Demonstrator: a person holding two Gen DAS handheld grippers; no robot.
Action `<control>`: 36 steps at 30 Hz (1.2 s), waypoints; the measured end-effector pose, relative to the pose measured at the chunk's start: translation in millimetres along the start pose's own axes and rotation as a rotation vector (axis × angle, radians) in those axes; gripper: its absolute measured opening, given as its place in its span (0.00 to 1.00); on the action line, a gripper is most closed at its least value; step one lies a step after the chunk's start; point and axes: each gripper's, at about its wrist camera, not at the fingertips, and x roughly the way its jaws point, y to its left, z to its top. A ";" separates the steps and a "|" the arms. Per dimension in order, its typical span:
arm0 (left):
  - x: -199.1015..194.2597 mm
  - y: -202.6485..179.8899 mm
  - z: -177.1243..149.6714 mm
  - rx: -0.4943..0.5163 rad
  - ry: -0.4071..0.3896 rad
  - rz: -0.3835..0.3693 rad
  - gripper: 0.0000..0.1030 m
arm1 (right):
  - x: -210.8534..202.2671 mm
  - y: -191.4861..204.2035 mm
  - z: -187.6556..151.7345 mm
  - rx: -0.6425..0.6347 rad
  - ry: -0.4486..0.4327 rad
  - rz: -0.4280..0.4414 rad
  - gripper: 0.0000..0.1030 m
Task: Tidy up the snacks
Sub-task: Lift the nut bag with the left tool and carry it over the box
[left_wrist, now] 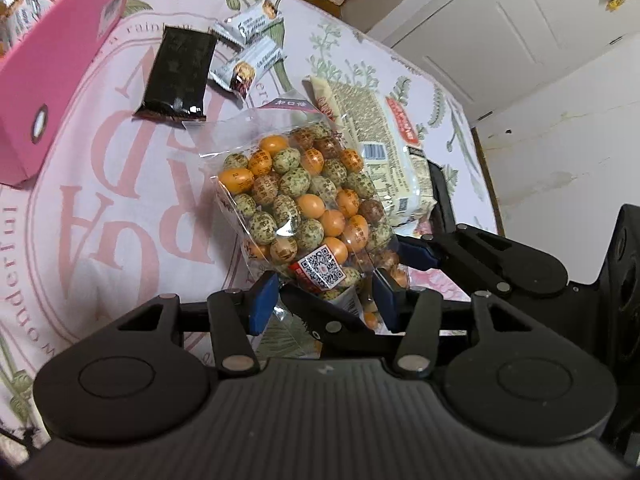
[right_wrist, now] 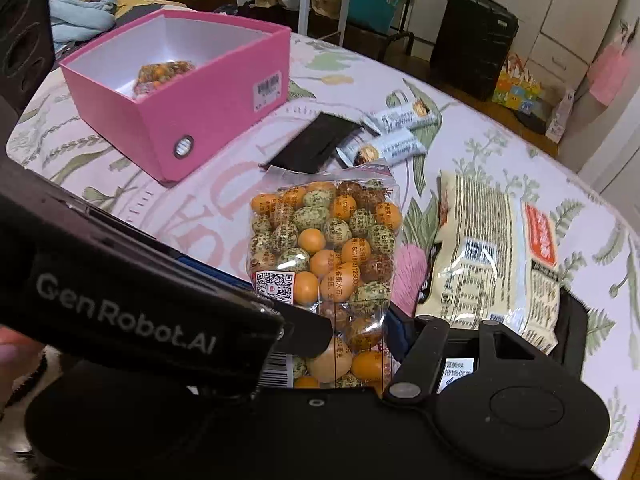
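A clear bag of orange and speckled coated nuts (left_wrist: 296, 200) (right_wrist: 324, 240) is held up off the flowered cloth by its lower end. My left gripper (left_wrist: 325, 300) is shut on that end, a blue pad on each side. My right gripper (right_wrist: 352, 332) is shut on the same end from the side. Its blue-padded finger (left_wrist: 416, 252) reaches in from the right in the left wrist view. The left gripper's body (right_wrist: 132, 300) hides the right gripper's left finger. An open pink box (right_wrist: 224, 92) (left_wrist: 60, 60) at the far left holds another bag of nuts (right_wrist: 164, 74).
On the cloth lie a dark flat packet (left_wrist: 178, 72) (right_wrist: 316, 142), two white snack bars (left_wrist: 252, 24) (right_wrist: 400, 118) and a large cream packet (left_wrist: 380, 140) (right_wrist: 492, 256) right of the bag. A black suitcase (right_wrist: 472, 44) and bags stand beyond the far edge.
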 end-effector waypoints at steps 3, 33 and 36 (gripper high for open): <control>-18.4 -0.1 -0.4 0.004 -0.015 -0.011 0.48 | -13.5 10.2 8.6 -0.011 -0.014 -0.009 0.67; -156.6 122.4 109.9 -0.032 -0.296 0.230 0.50 | 55.7 121.4 180.2 -0.201 -0.286 0.158 0.67; -152.5 141.1 121.6 -0.057 -0.286 0.262 0.50 | 75.1 126.6 188.3 -0.171 -0.266 0.182 0.68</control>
